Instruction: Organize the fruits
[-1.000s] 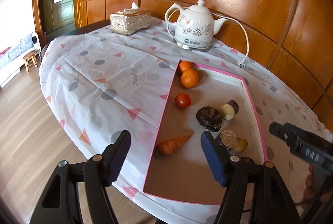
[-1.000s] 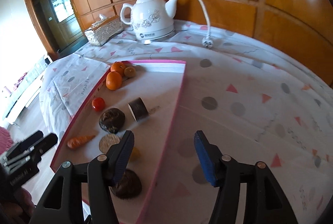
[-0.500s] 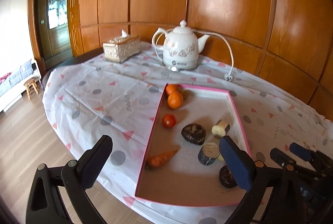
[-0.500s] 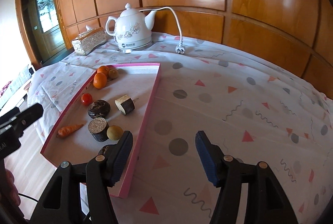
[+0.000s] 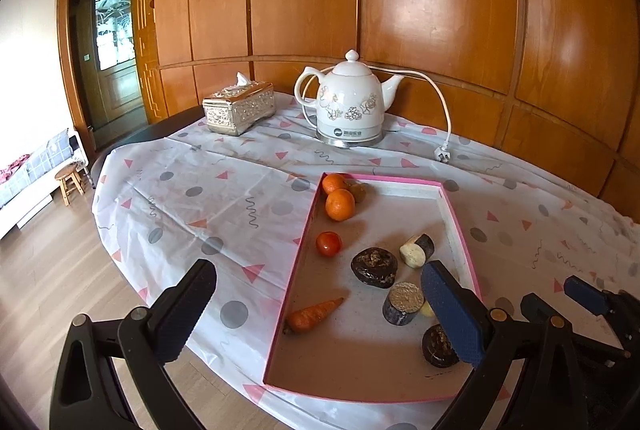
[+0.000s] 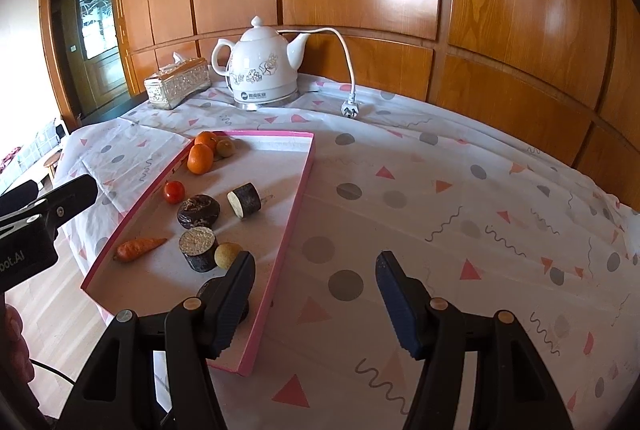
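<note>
**Op:** Left wrist view: the left gripper (image 5: 316,314) hangs with its jaws as wide as they go and nothing between the pads; they have just been opening. Below it, lower centre of frame, the pink tray (image 5: 298,262) holds all the produce. The carrot (image 5: 312,314) lies nearest, low along the tray's left wall.

**Obs:** And the right?

**Op:** Right wrist view: the right gripper (image 6: 314,304) is about half open and empty, over the tray's near right corner and the patterned cloth (image 6: 460,198). A dark round piece sits partly hidden behind its left finger (image 6: 234,304).

**Obs:** Where are the fruits?

**Op:** Two oranges (image 5: 339,204) and a small brownish fruit (image 5: 358,191) crowd the tray's far left corner, touching. The tomato (image 5: 329,244) sits alone mid-left. The dark round lump (image 5: 374,267) and cut cylinders (image 5: 402,302) fill the centre.

**Obs:** Advice for the pick?

**Op:** I judge a reach is next; which piece, I cannot tell. I'd come down straight over one isolated item, span its narrow width, and stay off the tray wall. The clustered oranges risk rolling if nudged.
</note>
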{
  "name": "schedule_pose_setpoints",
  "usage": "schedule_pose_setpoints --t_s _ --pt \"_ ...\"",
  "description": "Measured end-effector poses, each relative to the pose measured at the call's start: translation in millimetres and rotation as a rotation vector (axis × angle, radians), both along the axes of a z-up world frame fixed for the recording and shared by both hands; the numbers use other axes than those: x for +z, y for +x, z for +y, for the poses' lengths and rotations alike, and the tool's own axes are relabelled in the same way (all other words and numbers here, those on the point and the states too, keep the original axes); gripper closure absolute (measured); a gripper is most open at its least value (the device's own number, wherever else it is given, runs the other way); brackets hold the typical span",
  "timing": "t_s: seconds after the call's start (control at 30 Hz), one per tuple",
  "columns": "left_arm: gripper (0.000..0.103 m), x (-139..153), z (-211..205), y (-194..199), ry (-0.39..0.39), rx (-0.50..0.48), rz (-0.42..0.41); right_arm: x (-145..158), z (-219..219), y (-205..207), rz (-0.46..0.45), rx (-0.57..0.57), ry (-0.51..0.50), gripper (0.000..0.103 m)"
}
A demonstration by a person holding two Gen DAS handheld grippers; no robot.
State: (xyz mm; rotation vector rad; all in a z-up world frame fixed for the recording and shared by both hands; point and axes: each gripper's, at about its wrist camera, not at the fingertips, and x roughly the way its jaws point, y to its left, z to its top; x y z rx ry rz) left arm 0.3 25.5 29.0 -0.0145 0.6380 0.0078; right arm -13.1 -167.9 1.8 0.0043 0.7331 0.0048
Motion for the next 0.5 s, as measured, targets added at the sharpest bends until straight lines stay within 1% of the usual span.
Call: schedule_pose_setpoints --t_s 0.13,0.5 --pt "0.000 -2.1 1.9 0.7 0.002 0.014 0.007 1.6 2.7 0.2 -0.006 0.005 -0.006 0.039" --pt "0.000 -3.5 0.9 0.1 -0.006 0.007 0.009 4.1 6.5 -0.2 -0.018 0.006 -0.013 0.039"
